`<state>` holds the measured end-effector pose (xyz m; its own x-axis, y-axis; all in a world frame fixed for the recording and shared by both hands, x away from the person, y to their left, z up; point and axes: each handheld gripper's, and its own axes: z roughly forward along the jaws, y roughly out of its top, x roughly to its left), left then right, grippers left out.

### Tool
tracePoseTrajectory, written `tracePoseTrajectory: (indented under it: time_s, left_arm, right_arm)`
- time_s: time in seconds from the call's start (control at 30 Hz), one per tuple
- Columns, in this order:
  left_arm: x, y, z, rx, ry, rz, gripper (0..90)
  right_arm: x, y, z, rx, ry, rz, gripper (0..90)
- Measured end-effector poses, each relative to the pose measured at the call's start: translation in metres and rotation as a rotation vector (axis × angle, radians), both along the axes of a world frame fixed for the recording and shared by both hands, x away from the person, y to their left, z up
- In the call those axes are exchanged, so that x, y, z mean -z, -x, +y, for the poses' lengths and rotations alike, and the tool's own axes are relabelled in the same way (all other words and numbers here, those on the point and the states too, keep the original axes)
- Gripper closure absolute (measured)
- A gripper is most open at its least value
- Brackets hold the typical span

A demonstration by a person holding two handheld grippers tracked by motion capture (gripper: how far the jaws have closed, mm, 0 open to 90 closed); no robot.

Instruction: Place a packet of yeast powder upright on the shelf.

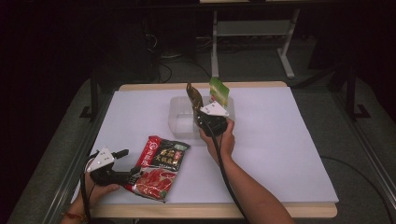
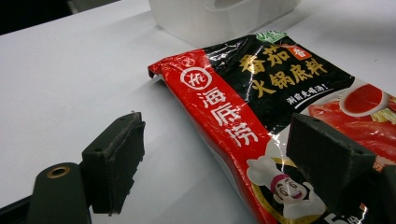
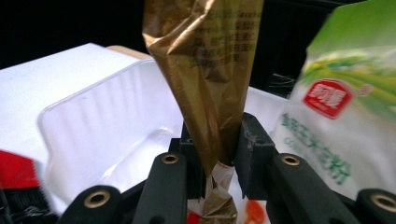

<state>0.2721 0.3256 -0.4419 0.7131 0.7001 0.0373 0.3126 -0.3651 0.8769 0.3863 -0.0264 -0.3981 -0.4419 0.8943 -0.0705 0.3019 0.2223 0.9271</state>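
The gold packet (image 3: 205, 88) runs off the top edge, its print blurred, and the green-and-white packet (image 3: 336, 116) is cut off at right

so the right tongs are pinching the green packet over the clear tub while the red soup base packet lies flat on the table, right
Not quite: the right tongs pinch the gold packet, not the green packet beside it, as the right gripper view shows. The rest holds: they are over the clear tub, and the red soup base packet lies flat on the table.

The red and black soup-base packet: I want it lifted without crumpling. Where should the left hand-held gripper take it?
Grip the red and black packet at its red edge nearest the left hand-held gripper, coming in low from that side: it lies flat, and the open jaws already straddle that edge.
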Motion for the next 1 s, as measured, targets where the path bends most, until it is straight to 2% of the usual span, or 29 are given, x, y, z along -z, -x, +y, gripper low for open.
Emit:
tracePoseTrajectory:
  time_s: [0.1,0.27,0.47,0.63,0.87,1.0]
  left_arm:
    - [0.000,0.001,0.000,0.002,-0.003,-0.002,19.0]
    - [0.000,0.001,0.001,-0.001,0.003,0.002,19.0]
    - [0.000,0.001,0.001,-0.006,0.001,0.002,19.0]
    - [0.000,-0.001,0.002,-0.035,0.005,0.005,19.2]
    - [0.003,-0.007,0.002,-0.067,-0.007,0.071,18.7]
    - [0.003,-0.013,0.004,-0.078,0.024,0.119,18.0]
  right_arm:
    - [0.002,-0.002,0.000,-0.001,0.007,0.014,73.7]
    - [0.013,-0.008,-0.005,0.004,0.005,0.075,72.0]
    - [0.014,-0.006,-0.009,-0.008,0.016,0.066,67.0]
    - [0.016,-0.003,-0.016,-0.052,0.037,0.057,60.8]
    - [0.009,0.006,-0.033,-0.171,0.046,0.026,57.7]
    - [0.001,0.018,-0.043,-0.216,0.074,0.001,56.5]
